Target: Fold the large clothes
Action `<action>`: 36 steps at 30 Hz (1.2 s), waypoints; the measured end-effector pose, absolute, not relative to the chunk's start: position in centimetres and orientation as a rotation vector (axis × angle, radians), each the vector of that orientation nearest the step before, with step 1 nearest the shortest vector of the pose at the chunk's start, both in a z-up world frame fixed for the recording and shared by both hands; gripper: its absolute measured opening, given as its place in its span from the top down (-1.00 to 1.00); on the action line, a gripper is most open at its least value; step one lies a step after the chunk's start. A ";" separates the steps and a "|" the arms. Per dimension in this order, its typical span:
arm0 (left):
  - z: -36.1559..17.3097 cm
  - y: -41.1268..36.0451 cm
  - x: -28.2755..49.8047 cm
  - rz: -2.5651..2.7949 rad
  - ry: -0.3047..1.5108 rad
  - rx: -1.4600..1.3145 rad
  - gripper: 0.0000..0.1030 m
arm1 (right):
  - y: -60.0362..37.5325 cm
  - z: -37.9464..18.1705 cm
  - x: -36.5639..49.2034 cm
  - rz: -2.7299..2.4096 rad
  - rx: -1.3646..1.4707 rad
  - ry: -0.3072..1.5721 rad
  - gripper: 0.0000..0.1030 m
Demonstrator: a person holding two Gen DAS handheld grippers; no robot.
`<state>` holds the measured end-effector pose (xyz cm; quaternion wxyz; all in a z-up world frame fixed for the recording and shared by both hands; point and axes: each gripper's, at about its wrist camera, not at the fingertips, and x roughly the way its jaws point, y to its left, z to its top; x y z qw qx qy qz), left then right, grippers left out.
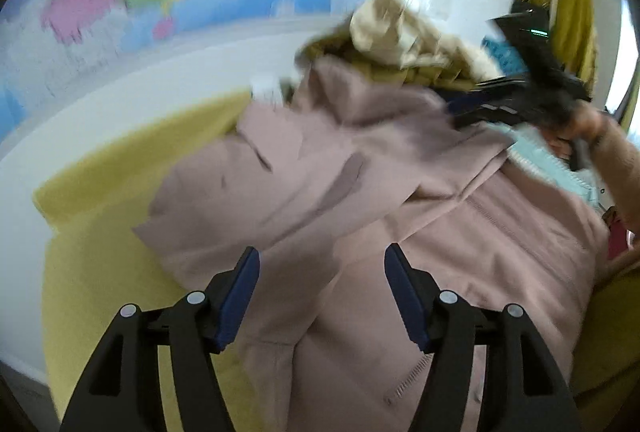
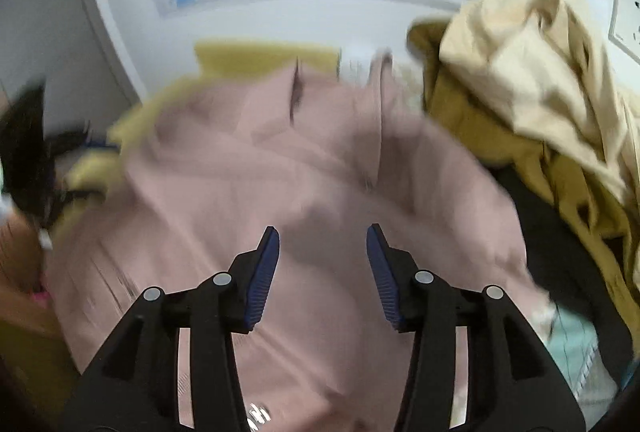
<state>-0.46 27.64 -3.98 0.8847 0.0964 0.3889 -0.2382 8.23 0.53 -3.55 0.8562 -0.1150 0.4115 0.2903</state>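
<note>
Left wrist view: a large dusty-pink zip-front cloth jacket (image 1: 400, 200) lies rumpled across the yellow-green bed cover (image 1: 100, 232), apparently spread for folding, with a heap of cream and mustard garments (image 1: 404, 44) pushed beyond it. The left gripper (image 1: 322, 292) and right gripper (image 2: 323, 272) hover above the pink cloth, jaws released, grasping nothing.
</note>
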 end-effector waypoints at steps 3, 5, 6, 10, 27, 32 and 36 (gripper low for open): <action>-7.1 27.2 1.5 -0.433 0.920 0.236 -0.01 | 0.3 -7.2 7.8 0.480 -0.379 0.908 0.47; -8.1 27.6 1.3 -0.396 0.929 0.266 -0.01 | -1.3 -8.0 8.2 0.443 -0.360 0.901 0.50; -8.0 27.8 1.1 -0.392 0.924 0.269 -0.01 | -2.2 -7.7 8.2 0.443 -0.300 0.902 0.50; -6.7 29.0 -0.6 -0.340 0.904 0.282 -0.05 | -4.3 -5.4 5.9 0.469 -0.170 0.866 0.17; -7.3 34.2 -11.7 -0.374 0.991 -0.137 -0.63 | -13.2 -8.0 -7.7 0.625 0.405 0.971 -0.67; -8.0 33.4 -14.4 -0.441 1.003 -0.199 -0.82 | -13.1 -8.9 -10.0 0.678 0.456 0.976 -0.76; -8.2 31.9 -15.1 -0.489 1.009 -0.205 -0.87 | -11.2 -9.5 -10.8 0.730 0.417 1.003 -0.76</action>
